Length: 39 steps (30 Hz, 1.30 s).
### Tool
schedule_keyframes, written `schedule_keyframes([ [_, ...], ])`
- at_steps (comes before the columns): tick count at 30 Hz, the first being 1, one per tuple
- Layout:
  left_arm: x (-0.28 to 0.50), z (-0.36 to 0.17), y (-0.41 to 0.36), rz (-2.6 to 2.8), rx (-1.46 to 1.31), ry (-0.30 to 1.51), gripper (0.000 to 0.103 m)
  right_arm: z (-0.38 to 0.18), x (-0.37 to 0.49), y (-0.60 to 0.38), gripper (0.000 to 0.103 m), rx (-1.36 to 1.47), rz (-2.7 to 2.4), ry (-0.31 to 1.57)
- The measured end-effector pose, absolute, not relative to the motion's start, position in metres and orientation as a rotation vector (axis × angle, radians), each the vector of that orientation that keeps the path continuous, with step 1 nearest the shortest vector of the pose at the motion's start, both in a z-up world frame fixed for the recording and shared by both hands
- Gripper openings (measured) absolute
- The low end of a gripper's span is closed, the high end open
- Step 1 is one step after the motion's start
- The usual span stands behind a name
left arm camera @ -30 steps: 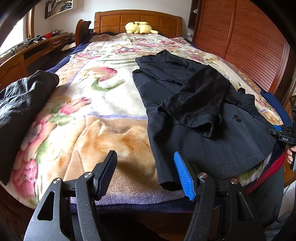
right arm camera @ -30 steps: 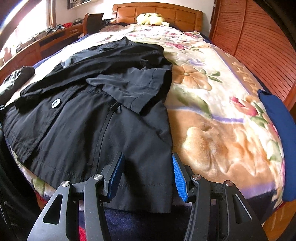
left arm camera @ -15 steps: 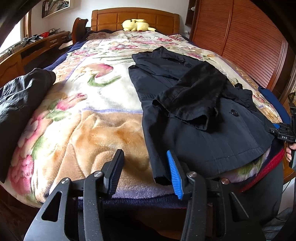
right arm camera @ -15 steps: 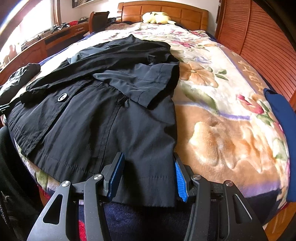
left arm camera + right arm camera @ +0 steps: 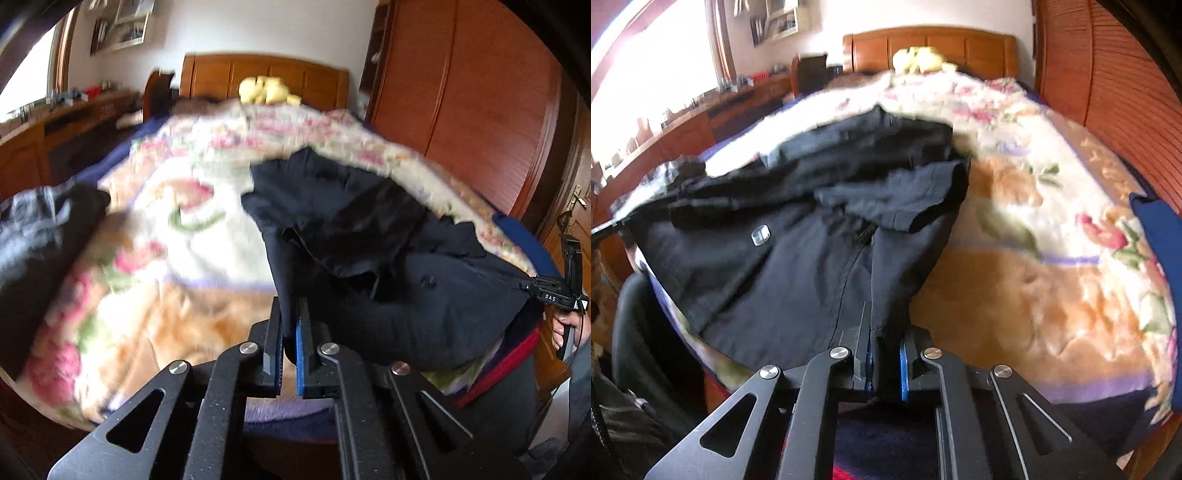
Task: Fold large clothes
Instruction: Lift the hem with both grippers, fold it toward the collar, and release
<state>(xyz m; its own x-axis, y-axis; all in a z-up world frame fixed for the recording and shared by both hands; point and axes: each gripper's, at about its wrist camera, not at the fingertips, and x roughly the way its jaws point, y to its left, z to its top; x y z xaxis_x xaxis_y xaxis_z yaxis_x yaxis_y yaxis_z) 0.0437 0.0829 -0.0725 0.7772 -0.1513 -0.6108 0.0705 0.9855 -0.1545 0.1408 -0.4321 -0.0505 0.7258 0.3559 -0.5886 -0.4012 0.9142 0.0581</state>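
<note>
Blur smears bed | left gripper (image 5: 289,328), right gripper (image 5: 884,350) fingers just closed, pinching black coat (image 5: 798,266) hem.

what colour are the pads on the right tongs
Blue pads, seen best in the right wrist view, clamped on the black jacket hem.

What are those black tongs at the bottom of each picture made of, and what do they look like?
Each set of tongs, left and right, has flat matte-black arms with triangular cut-outs and round silver rivets at the joints. The fingers carry bright blue ribbed pads on their inner faces. Seen from the left camera, the right tongs bear a small white "DAS" marking and a thin dark cable trails below them.
</note>
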Motion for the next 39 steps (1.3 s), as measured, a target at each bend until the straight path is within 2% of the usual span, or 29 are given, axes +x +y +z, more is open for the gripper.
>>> schedule_keyframes([
  [11, -0.010, 0.005, 0.098, -0.112, -0.108, 0.495, 0.005, 0.020, 0.060, -0.458, 0.009, -0.002, 0.466, 0.438],
  [24, -0.074, 0.028, 0.105, -0.127, -0.161, 0.385, 0.005, 0.027, -0.020, -0.487, 0.009, 0.023, 0.499, 0.327],
  [31, -0.062, 0.013, 0.105, -0.130, -0.147, 0.434, 0.005, 0.004, -0.017, -0.494, 0.009, 0.039, 0.500, 0.370],
  [39, -0.012, -0.020, 0.106, -0.108, -0.140, 0.508, 0.005, -0.012, 0.046, -0.485, 0.009, 0.101, 0.496, 0.433],
])
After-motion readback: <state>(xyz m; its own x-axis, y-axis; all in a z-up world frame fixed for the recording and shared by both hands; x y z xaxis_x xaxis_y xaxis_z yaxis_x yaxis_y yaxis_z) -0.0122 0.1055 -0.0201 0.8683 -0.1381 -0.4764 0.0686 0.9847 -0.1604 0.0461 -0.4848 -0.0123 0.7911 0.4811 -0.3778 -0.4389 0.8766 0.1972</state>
